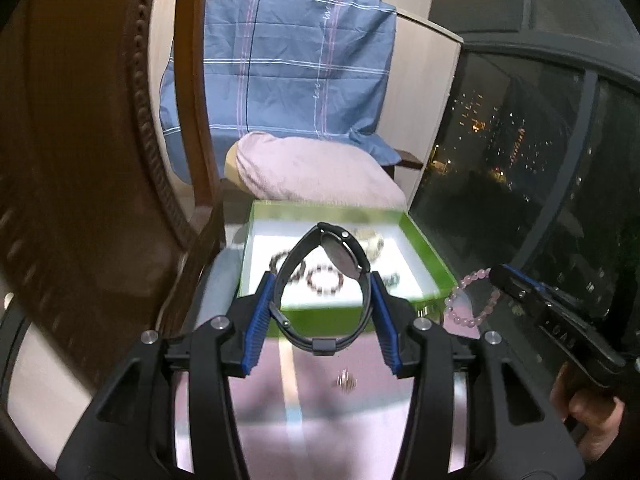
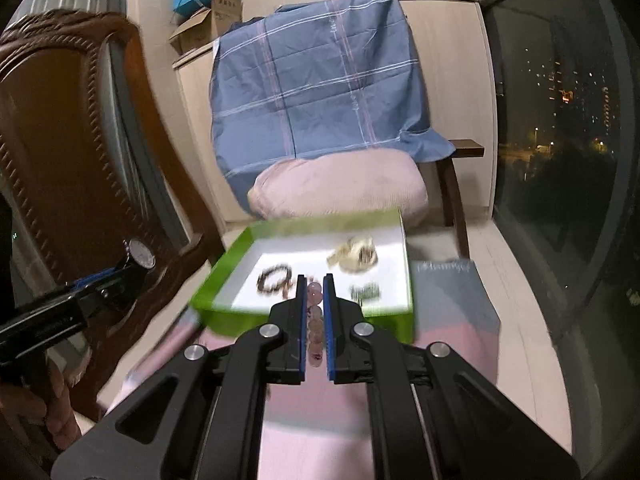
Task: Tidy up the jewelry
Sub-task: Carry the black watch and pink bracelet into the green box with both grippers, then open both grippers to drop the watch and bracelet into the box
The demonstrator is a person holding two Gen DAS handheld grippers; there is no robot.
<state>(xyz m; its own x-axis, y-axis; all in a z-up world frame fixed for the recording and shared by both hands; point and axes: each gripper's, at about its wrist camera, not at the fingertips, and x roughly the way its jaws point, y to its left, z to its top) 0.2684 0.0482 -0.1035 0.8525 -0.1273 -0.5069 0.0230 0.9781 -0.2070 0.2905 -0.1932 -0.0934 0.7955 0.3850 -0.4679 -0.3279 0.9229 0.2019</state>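
Two grippers hang in front of a shallow green box (image 2: 304, 312) with a white floor, each carrying one piece. Inside the box lie a dark beaded bracelet (image 2: 274, 278) at the left, a pale gold tangle of jewelry (image 2: 354, 258) toward the back right and a small greenish piece (image 2: 366, 292) at the front right; the left wrist view adds a reddish bead ring (image 1: 324, 278) near the middle, which the right gripper's own fingers hide in the other view. The left gripper (image 1: 322, 288) stands partly open, its blue pads pressed on the two sides of the strap loop of a black wristwatch (image 1: 328, 276), the dial turned sideways above the box's near wall. The right gripper (image 2: 314, 292) is nearly closed, pinching a pink bead bracelet (image 2: 314, 320) between its pads; from the left wrist the same bracelet (image 1: 474, 300) shows as a full loop hanging off that gripper's tip, right of the box. Only the left view shows a small ring-like piece (image 1: 346, 382) lying on the pink cloth (image 1: 360, 420) below the watch. Only the right view shows cardboard boxes (image 2: 208, 20) atop the cabinet behind, and a grey booklet (image 2: 452, 300) beside the green box. Both show a chair draped with blue plaid fabric (image 2: 316, 76) and a pink cushion (image 2: 340, 188).
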